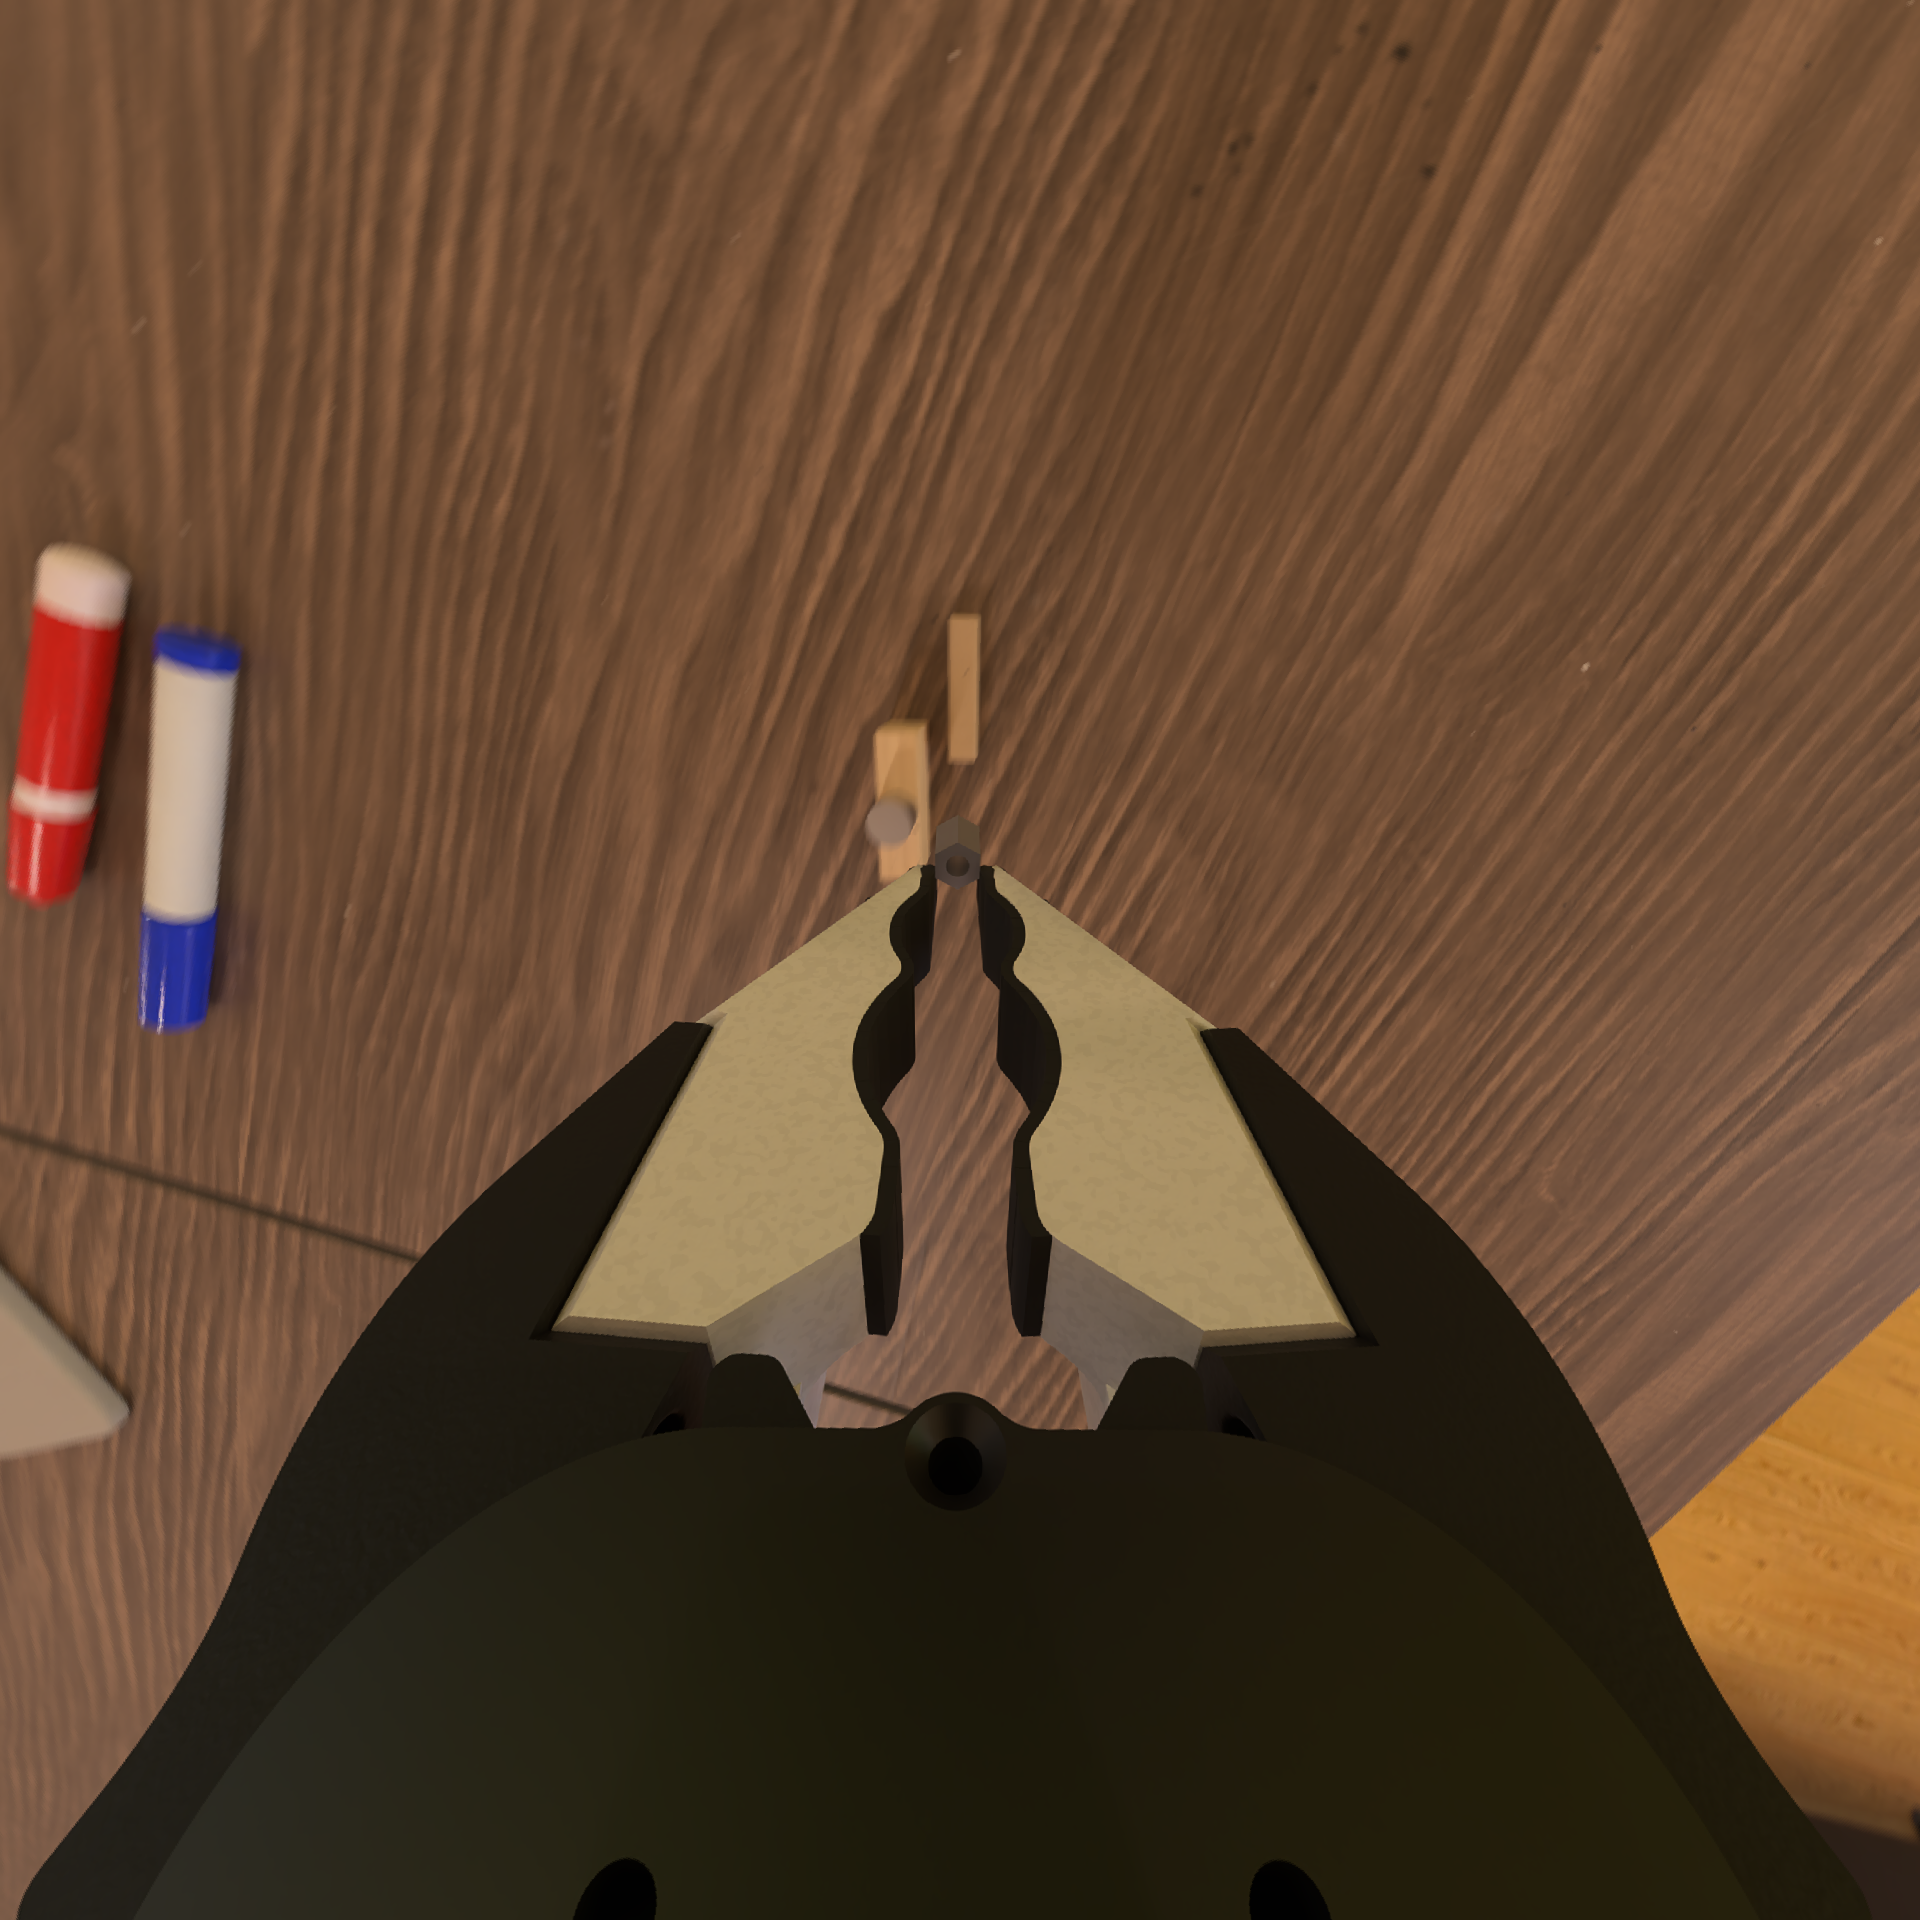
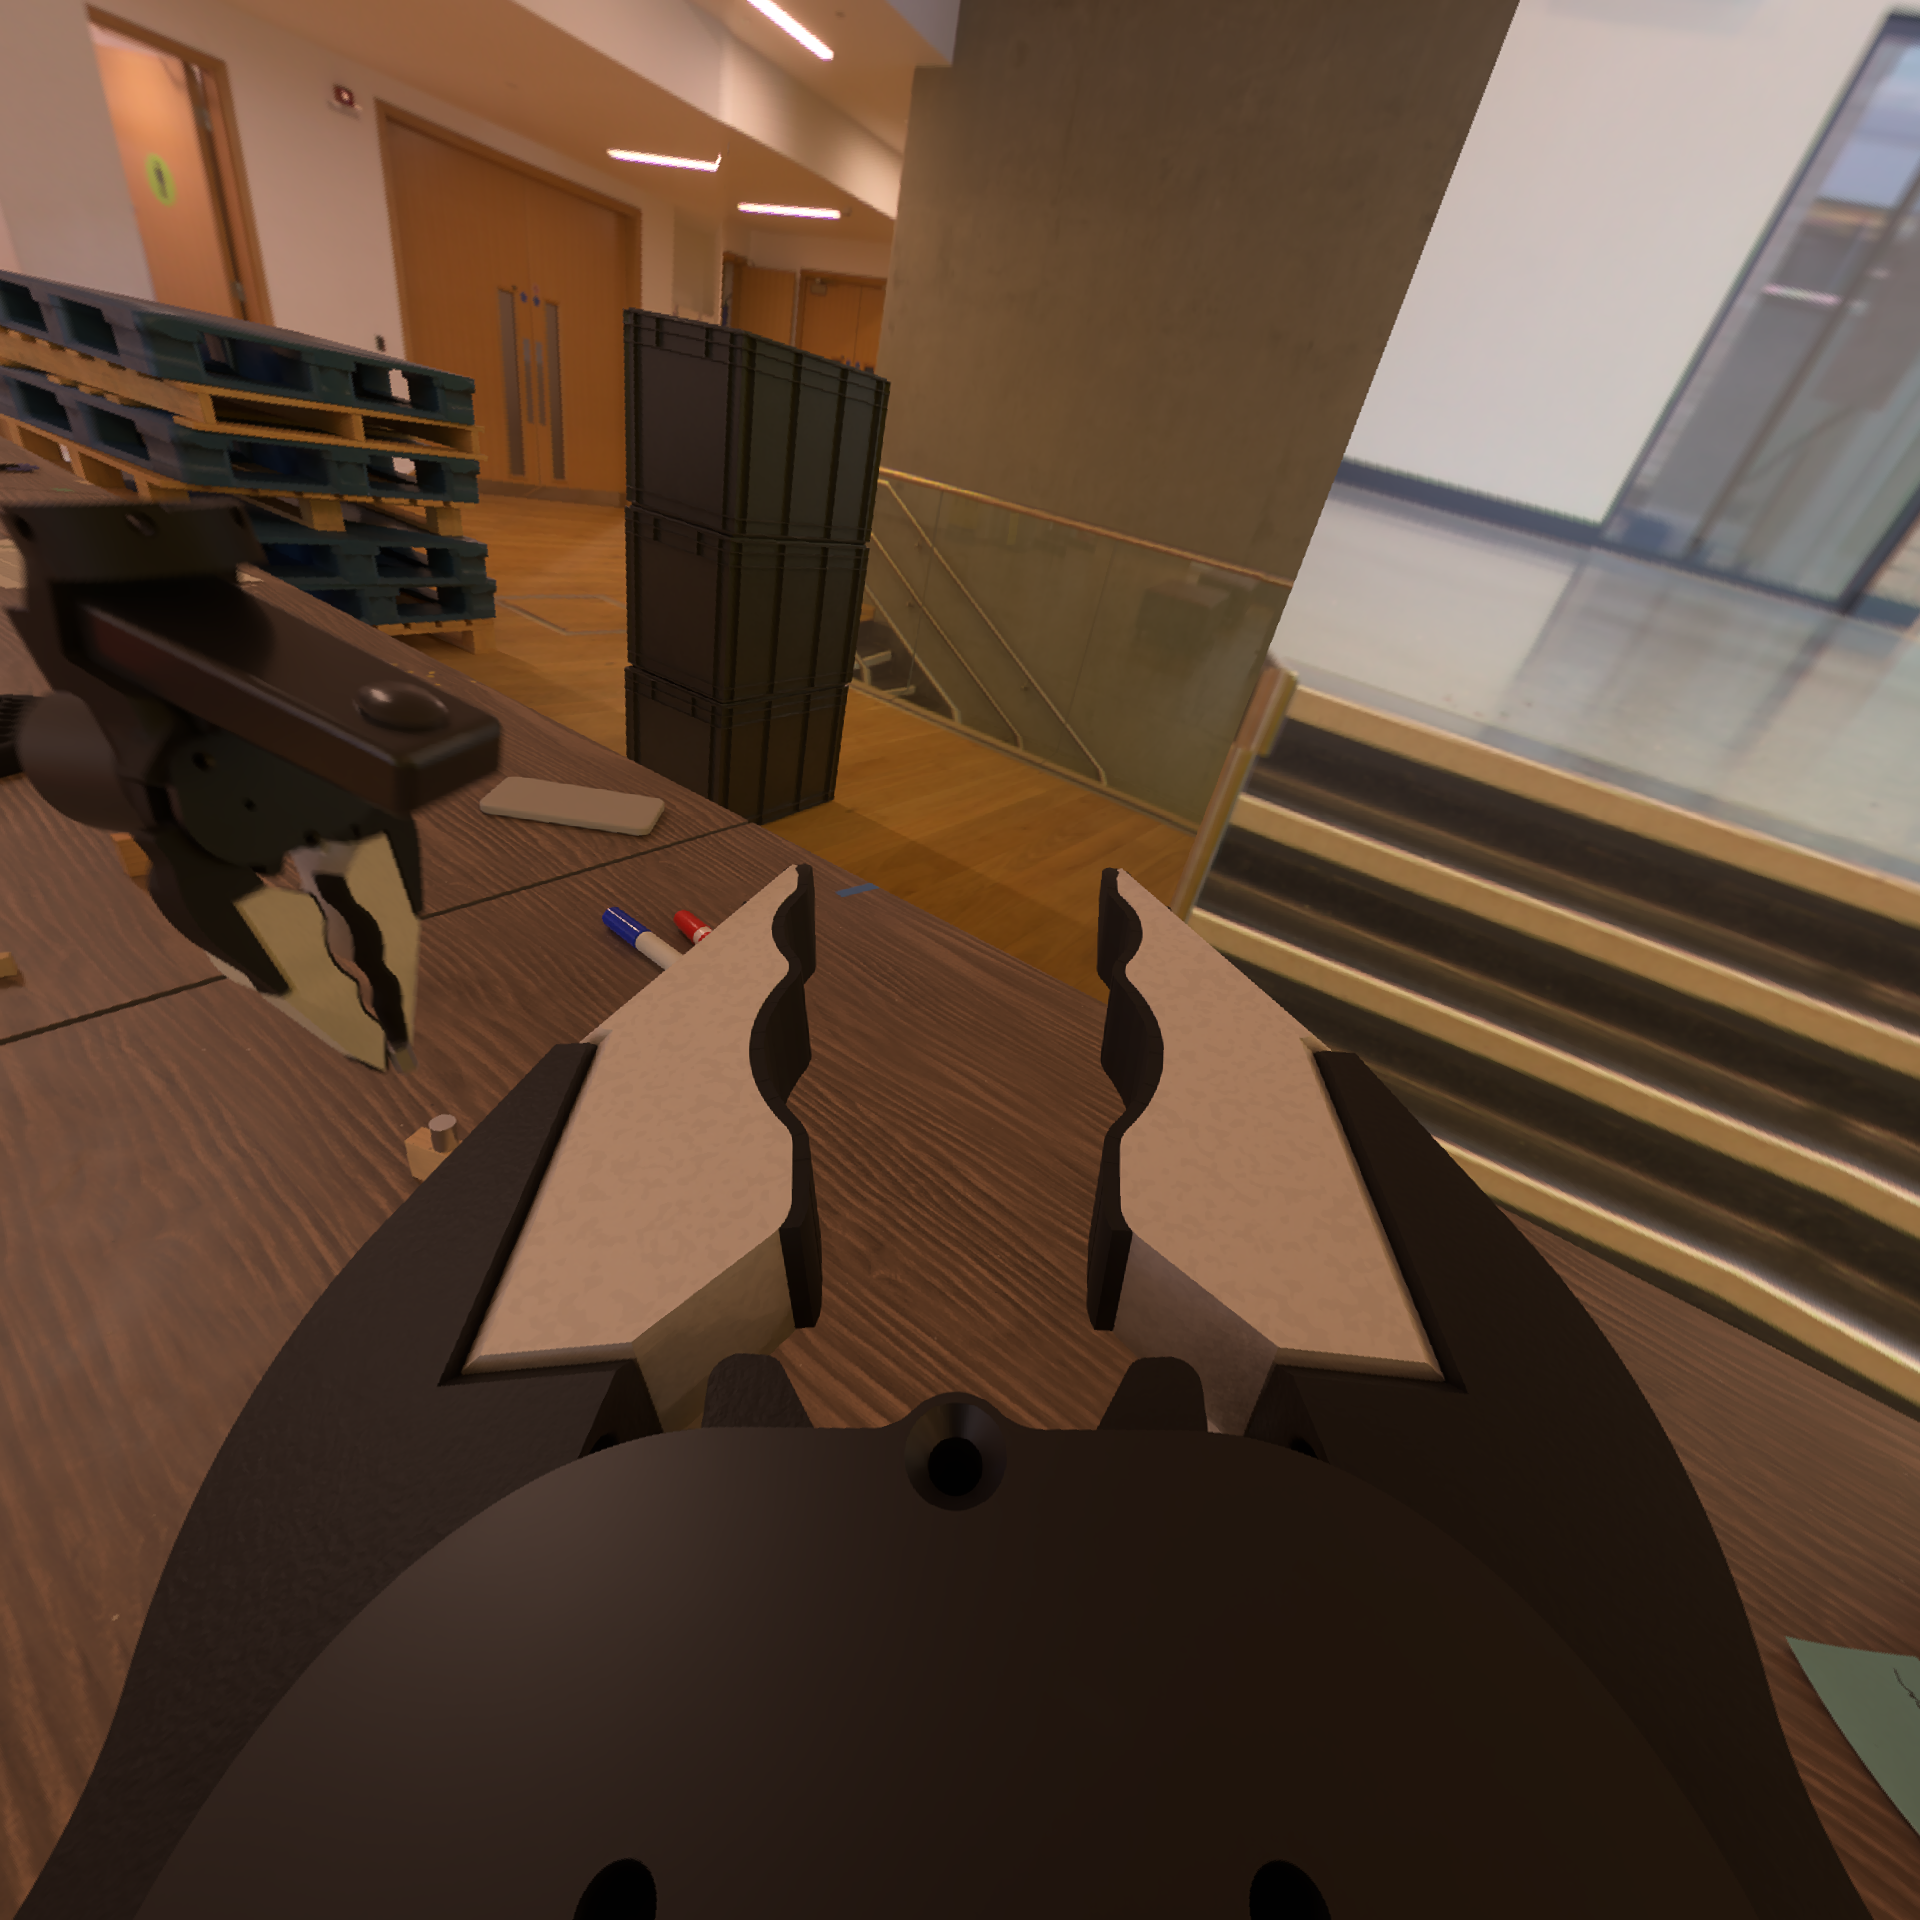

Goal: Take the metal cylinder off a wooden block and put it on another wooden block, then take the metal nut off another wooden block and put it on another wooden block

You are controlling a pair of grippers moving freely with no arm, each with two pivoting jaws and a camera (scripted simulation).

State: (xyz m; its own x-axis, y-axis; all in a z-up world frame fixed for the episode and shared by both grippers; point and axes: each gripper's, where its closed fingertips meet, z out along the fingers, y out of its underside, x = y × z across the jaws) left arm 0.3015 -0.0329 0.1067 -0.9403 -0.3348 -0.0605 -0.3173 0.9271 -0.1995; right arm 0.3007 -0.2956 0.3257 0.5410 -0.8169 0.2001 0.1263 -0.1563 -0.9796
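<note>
- Already, by my reading, the first half is finished: the short grey metal cylinder (image 1: 889,821) stands upright on the near end of a pale wooden block (image 1: 900,774) on the dark wood-grain table (image 1: 1247,416).
- Now the small grey hexagonal metal nut (image 1: 955,865) sits pinched at the very tips of the left gripper (image 1: 955,878), whose cream-padded fingers are drawn in tight on it.
- From the right wrist view, that left gripper hangs above the table with its tips pointing down, so the nut looks carried in the air, off any block.
- A second, slimmer pale wooden block (image 1: 963,688) lies just beyond the nut with its top bare; I judge this the likely place for it.
- Meanwhile the right gripper (image 2: 954,883) is spread wide and holds nothing, well apart from the blocks.
- What remains, as I judge it: set the nut on a block and let go.
- Off to the side lie a red marker (image 1: 64,722), a blue-and-white marker (image 1: 187,826) and a grey eraser (image 2: 571,805), not in play.
</note>
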